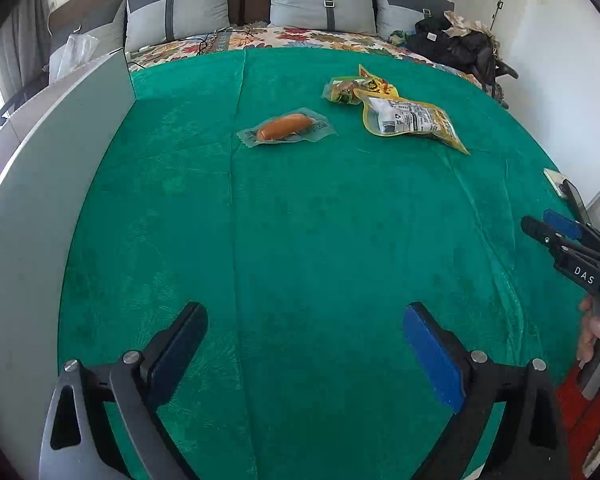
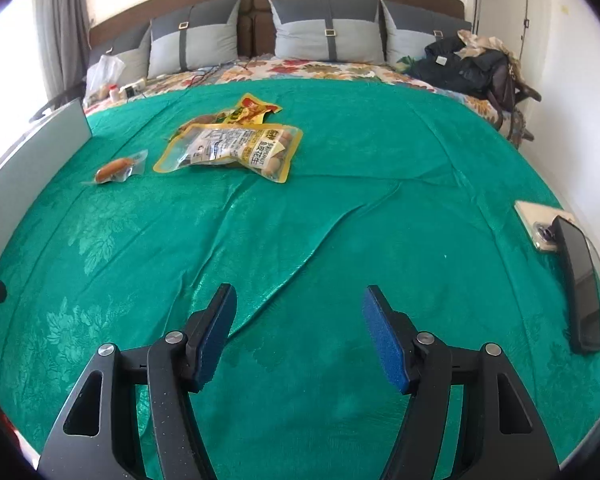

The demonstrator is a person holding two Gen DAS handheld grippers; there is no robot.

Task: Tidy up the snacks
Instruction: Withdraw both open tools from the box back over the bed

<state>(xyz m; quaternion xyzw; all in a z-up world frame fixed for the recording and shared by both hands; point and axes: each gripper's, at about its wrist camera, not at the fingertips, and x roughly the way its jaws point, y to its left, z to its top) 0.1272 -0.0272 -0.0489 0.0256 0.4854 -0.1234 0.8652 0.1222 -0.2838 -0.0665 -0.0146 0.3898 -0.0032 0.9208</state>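
On the green cloth (image 1: 300, 220) lie three snacks. A vacuum-packed sausage (image 1: 286, 128) (image 2: 114, 170) rests left of a yellow peanut bag (image 1: 410, 120) (image 2: 230, 148). A smaller yellow packet (image 1: 352, 88) (image 2: 250, 110) lies just behind the bag. My left gripper (image 1: 304, 320) hovers open over bare cloth, well short of the sausage, nothing between its fingers. My right gripper (image 2: 300, 308) is also open and empty above the near cloth; it shows at the right edge of the left wrist view (image 1: 556, 228), held by a hand (image 1: 596, 336).
A grey upright panel (image 1: 60, 168) (image 2: 28, 160) borders the cloth on the left. Two phones (image 2: 560, 248) lie at the cloth's right edge. Behind are pillows (image 2: 324, 28), a floral sheet and a pile of dark clothes (image 2: 468, 64).
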